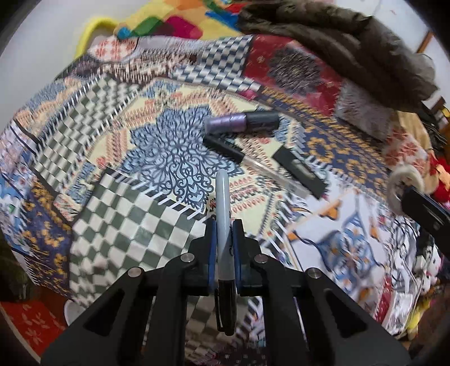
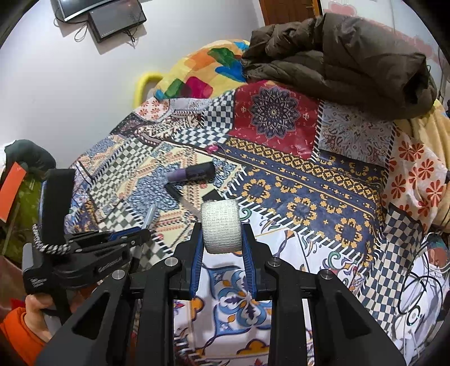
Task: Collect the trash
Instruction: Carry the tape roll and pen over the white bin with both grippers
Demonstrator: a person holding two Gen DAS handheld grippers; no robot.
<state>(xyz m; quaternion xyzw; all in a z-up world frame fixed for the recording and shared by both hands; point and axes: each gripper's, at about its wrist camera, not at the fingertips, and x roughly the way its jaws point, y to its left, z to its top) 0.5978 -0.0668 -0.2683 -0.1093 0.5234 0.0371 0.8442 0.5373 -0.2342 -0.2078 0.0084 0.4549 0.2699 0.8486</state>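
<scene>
On a patchwork bedspread [image 2: 295, 197] lie a purple and black bottle [image 1: 242, 122] [image 2: 191, 174], a black pen [image 1: 225, 147] [image 2: 174, 192] and a flat black bar [image 1: 298, 169]. My left gripper [image 1: 225, 225] is shut on a grey marker [image 1: 222, 202] with a black cap, held lengthwise between the pads above the cloth. In the right wrist view the left gripper [image 2: 137, 235] sits low at the left, with the marker [image 2: 150, 214] poking out. My right gripper [image 2: 222, 228] is shut on a white gauze roll [image 2: 220, 225], which also shows in the left wrist view [image 1: 405, 185].
A brown jacket [image 2: 337, 62] is heaped at the far side of the bed beside a many-coloured pillow [image 2: 208, 70]. Two dark screens [image 2: 112, 19] hang on the white wall. A hand in an orange sleeve [image 2: 31, 309] holds the left gripper. Cables [image 2: 422, 281] lie at the right.
</scene>
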